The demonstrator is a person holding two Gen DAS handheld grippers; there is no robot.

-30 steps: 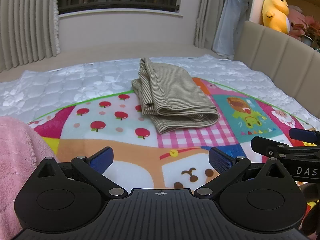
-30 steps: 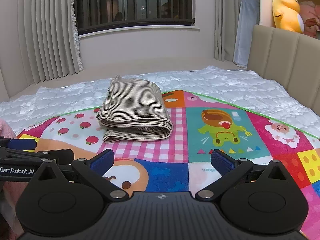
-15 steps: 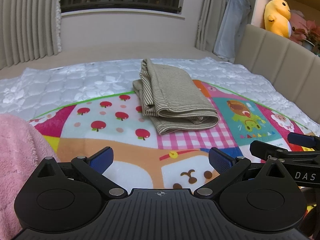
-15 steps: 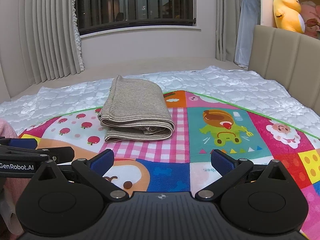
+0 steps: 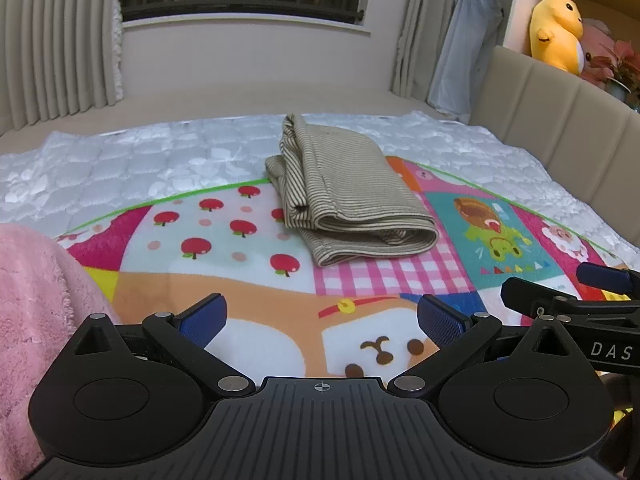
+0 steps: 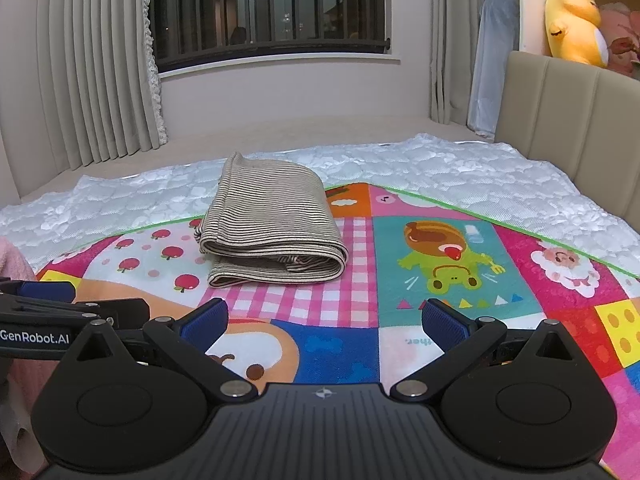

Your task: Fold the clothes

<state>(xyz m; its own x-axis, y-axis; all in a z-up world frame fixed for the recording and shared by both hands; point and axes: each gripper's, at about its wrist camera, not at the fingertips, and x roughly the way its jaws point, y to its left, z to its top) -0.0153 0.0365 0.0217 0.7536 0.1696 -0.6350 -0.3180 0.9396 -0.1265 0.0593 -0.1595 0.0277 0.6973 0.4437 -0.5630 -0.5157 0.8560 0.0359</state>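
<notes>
The striped cloth lies folded on the colourful mat, which is spread over the white bed. Both the left gripper and the right gripper are near it, jaws wide open and holding nothing. A pink blanket lies at the left.

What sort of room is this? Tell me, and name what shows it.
Most likely a bedroom at home. A quilted white mattress fills the view under a cartoon play mat, with a padded beige headboard on the right and a yellow plush toy above it.
</notes>
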